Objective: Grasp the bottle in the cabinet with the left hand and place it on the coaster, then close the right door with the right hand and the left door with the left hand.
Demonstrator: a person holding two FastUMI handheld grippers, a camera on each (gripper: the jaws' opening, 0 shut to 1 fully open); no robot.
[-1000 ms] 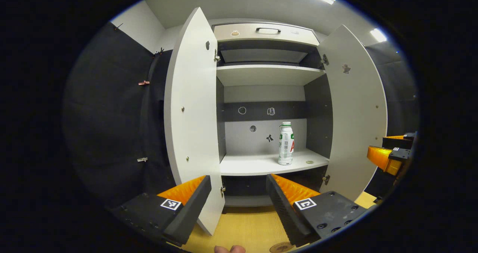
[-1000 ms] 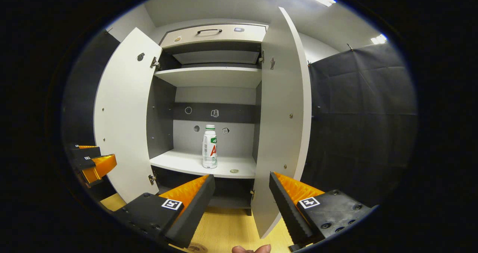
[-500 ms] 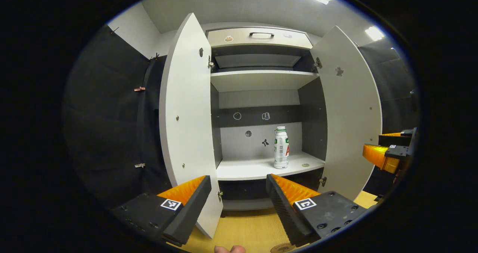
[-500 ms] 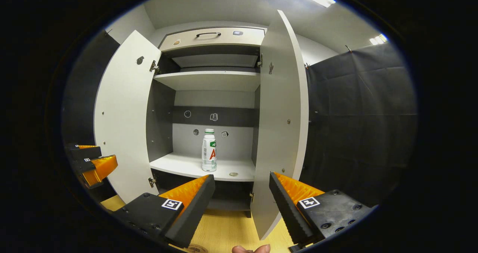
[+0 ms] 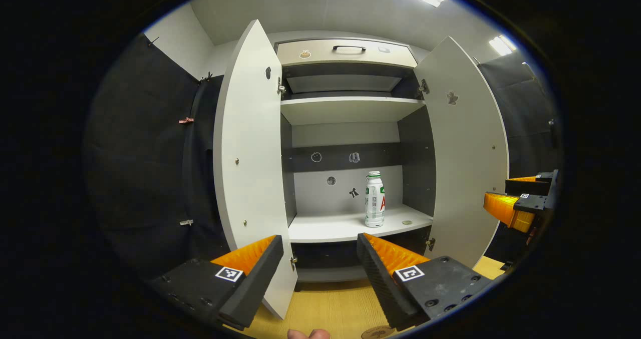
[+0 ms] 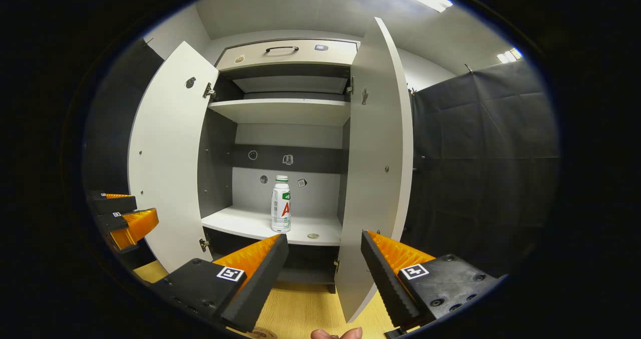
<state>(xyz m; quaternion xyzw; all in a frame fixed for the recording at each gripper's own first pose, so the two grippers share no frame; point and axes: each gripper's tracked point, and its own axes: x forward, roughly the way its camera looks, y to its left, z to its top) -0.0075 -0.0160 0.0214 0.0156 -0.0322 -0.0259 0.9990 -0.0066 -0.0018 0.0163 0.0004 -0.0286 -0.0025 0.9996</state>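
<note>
So, in the left gripper view, the left gripper point(image 5: 319, 251) has its two orange fingers wide apart with nothing between them. It is low in front of the cabinet point(image 5: 350, 109). Both doors are open. The bottle point(image 5: 374, 199) stands up on the lower shelf point(image 5: 330, 227), near the right door point(image 5: 465, 153) and well away from the fingers. The coaster point(image 5: 378, 332) peeks out on the table point(image 5: 330, 306), down by the right finger.

In the right gripper view, the right gripper point(image 6: 324, 253) also has its fingers apart and empty. The bottle point(image 6: 281, 204) is far ahead of it.

The bottle is tall and thin, so I think a bump from one finger could tip it. The reach could also bump the left door point(image 5: 250, 158).
</note>
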